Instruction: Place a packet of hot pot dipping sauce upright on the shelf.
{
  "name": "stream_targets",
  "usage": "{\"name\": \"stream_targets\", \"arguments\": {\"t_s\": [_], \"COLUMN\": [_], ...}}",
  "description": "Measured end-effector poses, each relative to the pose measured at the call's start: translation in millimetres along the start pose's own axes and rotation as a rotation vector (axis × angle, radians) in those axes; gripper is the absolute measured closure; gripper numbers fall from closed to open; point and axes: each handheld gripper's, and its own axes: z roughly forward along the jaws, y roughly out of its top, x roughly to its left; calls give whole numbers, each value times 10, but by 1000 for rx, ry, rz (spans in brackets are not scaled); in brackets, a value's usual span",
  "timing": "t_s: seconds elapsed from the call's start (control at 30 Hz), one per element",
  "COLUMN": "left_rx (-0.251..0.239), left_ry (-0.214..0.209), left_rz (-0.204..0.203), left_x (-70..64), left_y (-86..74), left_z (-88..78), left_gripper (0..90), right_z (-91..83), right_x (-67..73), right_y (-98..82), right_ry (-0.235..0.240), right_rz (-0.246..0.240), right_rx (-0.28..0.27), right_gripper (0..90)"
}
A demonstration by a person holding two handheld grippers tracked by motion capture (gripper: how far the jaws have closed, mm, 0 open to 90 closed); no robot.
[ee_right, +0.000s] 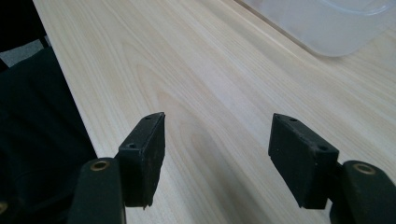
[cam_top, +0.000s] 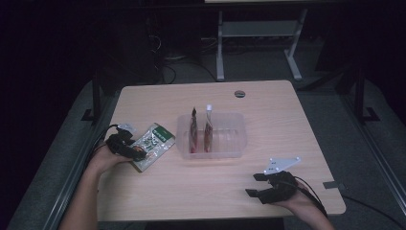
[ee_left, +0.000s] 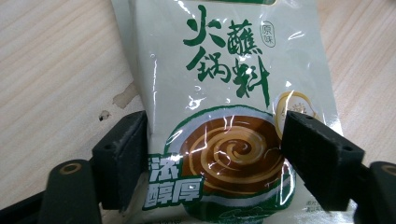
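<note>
A white and green sauce packet [cam_top: 153,143] with a brown swirl printed on it lies flat on the table, left of a clear plastic container [cam_top: 230,152]. My left gripper [cam_top: 139,153] is low over the packet's near end. In the left gripper view, the packet [ee_left: 224,93] runs under both pads of the left gripper [ee_left: 215,135] and is wider than the gap between them. The jaws stand apart. Two red sauce packets [cam_top: 193,130] [cam_top: 208,128] stand upright in the container. My right gripper [cam_top: 253,184] rests near the table's front right, open with nothing between its jaws [ee_right: 217,140].
The wooden table [cam_top: 268,110] has a round grommet [cam_top: 240,93] at its far edge. A corner of the clear container [ee_right: 327,23] lies ahead of the right gripper. Dark floor and metal table legs are beyond the table. A small stain [ee_left: 123,95] marks the wood beside the packet.
</note>
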Motion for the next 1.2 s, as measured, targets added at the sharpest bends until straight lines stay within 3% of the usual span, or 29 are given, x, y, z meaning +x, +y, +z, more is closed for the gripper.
{"name": "stream_targets", "arguments": {"t_s": [0.13, 0.3, 0.4, 0.5, 0.77, 1.07, 1.1, 1.2], "left_rx": [-32, -24, -14, -18, -65, -76, -97, -108], "left_ry": [10, 44, 47, 47, -21, -65, -75, -86], "left_rz": [-46, -38, -28, -39, -111, -113, -128, -115], "left_x": [22, -15, -12, -16, 53, 68, 46, -10], "left_y": [-32, -33, -33, -25, -62, -154, -172, -231], "left_z": [-27, -41, -52, -56, -85, -293, -312, -403], "left_gripper": [408, 574, 737, 831, 897, 898, 898, 898], "right_z": [-3, 7, 8, 8, 10, 18, 23, 47], "right_x": [17, 23, 26, 29, 17, -2, -1, -8], "right_y": [3, 10, 14, 16, 19, 42, 50, 78], "right_ry": [-4, -7, -9, -8, -6, 0, 2, 11], "right_rz": [-9, -11, -13, -15, -20, -20, -19, -26], "right_rx": [-2, 1, 2, -1, 1, -2, -4, -4], "right_gripper": [358, 358, 358, 358, 358, 358, 358, 357]}}
